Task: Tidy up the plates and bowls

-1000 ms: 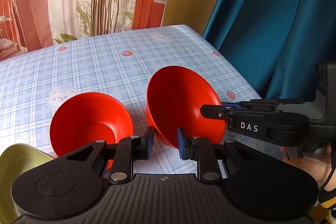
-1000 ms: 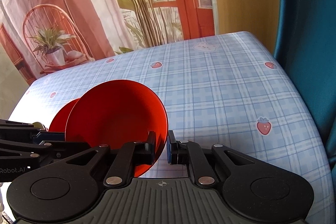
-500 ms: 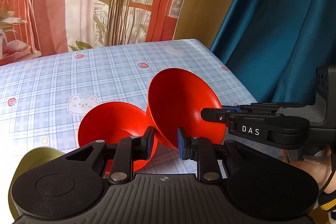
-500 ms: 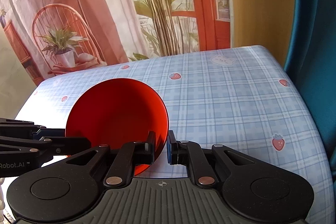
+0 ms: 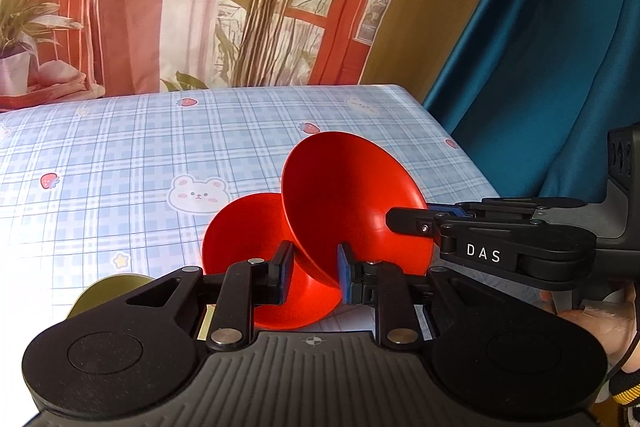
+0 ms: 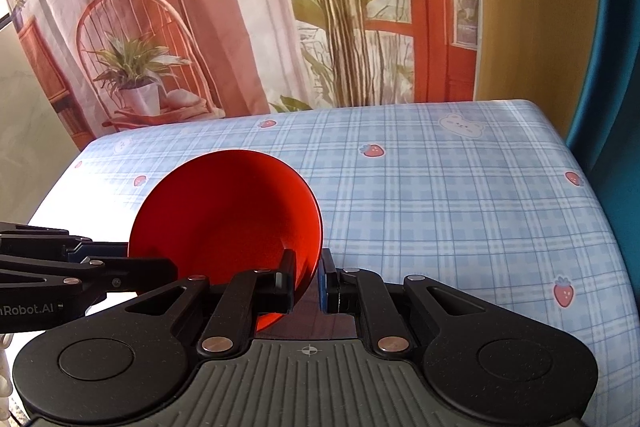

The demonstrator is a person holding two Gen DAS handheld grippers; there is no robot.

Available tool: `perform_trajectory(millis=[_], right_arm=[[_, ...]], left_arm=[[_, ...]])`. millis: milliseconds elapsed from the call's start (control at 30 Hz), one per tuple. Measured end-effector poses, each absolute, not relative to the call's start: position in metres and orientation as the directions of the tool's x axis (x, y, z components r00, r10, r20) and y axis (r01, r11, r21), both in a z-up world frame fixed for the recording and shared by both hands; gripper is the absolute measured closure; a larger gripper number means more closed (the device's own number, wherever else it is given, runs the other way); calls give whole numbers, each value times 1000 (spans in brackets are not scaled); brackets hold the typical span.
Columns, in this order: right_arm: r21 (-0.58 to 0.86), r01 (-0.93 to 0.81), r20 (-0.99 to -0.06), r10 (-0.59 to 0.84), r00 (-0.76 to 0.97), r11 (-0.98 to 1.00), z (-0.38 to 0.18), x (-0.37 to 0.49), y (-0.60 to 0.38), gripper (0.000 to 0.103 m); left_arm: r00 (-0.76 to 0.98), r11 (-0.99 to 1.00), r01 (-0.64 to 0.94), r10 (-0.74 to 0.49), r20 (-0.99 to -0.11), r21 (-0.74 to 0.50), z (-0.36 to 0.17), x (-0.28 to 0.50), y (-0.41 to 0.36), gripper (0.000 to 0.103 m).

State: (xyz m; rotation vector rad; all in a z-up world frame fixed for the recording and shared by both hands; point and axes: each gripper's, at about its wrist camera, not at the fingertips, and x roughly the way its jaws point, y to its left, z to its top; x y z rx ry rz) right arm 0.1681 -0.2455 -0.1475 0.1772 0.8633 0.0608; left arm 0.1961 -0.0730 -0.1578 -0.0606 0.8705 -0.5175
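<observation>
A: R tongs (image 6: 306, 281)?
B: Clamped on rim of tilted glossy red plastic bowl (image 6: 224, 219), held above 2nd red bowl (image 5: 244, 227) on checked tabletop (image 5: 120, 155).
A: L tongs (image 5: 312, 273)?
B: Part-open around it, contact unclear.

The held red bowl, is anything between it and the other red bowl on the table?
Nothing visible does. The held bowl, pinched at its rim by the left gripper and the right gripper, hangs tilted beside the second red bowl. An olive dish lies off to the left.
</observation>
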Motion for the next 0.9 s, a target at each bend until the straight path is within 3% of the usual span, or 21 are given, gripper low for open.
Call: perform_trajectory(millis=[900], right_arm=[[164, -10, -781, 136, 610, 986, -164, 191, -209, 92]], left_arm=[[513, 889, 355, -443, -735, -288, -169, 211, -48, 79]])
